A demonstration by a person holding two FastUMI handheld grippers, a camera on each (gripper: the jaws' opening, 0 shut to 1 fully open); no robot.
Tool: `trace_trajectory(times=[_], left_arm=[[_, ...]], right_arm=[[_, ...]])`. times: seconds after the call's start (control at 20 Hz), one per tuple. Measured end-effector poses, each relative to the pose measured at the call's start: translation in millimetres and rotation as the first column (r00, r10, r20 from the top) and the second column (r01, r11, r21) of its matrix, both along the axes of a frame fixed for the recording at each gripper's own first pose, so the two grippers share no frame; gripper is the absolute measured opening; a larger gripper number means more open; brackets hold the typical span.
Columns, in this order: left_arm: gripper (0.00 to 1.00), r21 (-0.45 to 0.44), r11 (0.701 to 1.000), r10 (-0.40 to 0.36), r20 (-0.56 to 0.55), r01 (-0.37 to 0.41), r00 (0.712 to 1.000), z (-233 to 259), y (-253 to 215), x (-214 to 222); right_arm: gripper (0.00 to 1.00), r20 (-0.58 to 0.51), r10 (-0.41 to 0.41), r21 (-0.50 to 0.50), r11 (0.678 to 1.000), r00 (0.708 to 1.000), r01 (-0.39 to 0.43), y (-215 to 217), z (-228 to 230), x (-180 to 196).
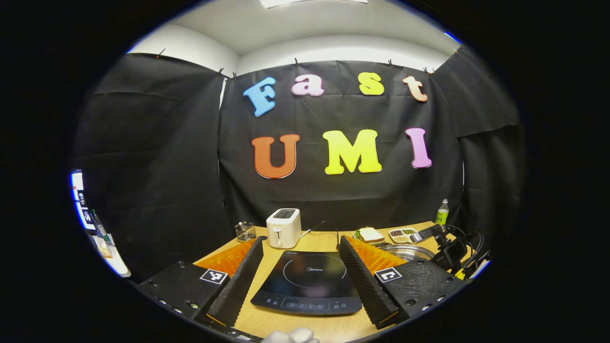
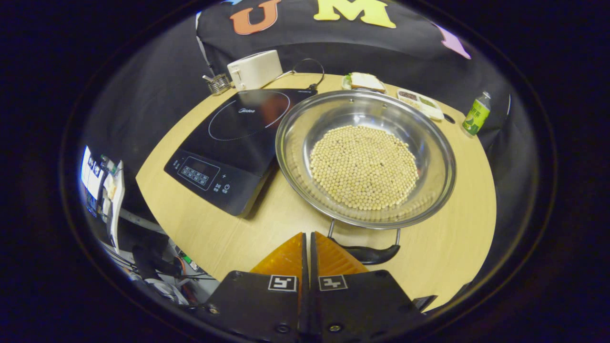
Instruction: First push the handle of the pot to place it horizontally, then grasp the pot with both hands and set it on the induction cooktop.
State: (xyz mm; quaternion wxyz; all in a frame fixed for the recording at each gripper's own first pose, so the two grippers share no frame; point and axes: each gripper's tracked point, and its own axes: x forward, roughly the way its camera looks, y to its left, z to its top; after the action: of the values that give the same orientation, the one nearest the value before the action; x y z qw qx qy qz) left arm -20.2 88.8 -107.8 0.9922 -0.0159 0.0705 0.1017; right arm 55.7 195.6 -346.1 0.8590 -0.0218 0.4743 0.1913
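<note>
A wide steel pot holding pale beans stands on the wooden table, right of the black induction cooktop. Its dark loop handle points toward me at the near rim. My right gripper is shut with nothing between its fingers, its tips just left of that handle. In the left gripper view my left gripper is open above the cooktop, and the pot's rim shows past its right finger. The right gripper's body with cables sits beyond the pot.
A white toaster and a small wire holder stand behind the cooktop. A sandwich plate, a divided tray and a green bottle line the far edge. A gloved hand shows at the bottom.
</note>
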Motion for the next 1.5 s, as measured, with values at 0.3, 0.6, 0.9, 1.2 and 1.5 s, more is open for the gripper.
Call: trace_trajectory(times=[0.3,0.6,0.9,1.2,1.5], left_arm=[[0.96,-0.011,0.999,-0.034,0.009,0.034,0.999,1,-9,8],[0.96,-0.018,0.998,-0.063,0.013,0.064,0.998,1,-16,14],[0.96,-0.013,0.997,-0.08,0.002,0.08,0.997,0,-16,13],[0.96,0.007,0.998,-0.07,-0.026,0.07,0.997,-1,-17,14],[0.96,0.006,1.0,-0.022,-0.041,0.022,0.999,-3,-20,20]], right_arm=[[0.0,-0.007,-0.078,-0.002,0.997,0.997,0.078,-30,-4,3],[0.0,-0.006,-0.152,-0.014,0.988,0.988,0.151,-65,-6,12],[0.0,0.006,-0.231,-0.038,0.972,0.973,0.231,-102,-8,27],[0.01,0.01,-0.237,-0.056,0.97,0.972,0.237,-132,-11,45],[0.01,0.021,-0.212,-0.092,0.973,0.977,0.213,-164,-12,69]])
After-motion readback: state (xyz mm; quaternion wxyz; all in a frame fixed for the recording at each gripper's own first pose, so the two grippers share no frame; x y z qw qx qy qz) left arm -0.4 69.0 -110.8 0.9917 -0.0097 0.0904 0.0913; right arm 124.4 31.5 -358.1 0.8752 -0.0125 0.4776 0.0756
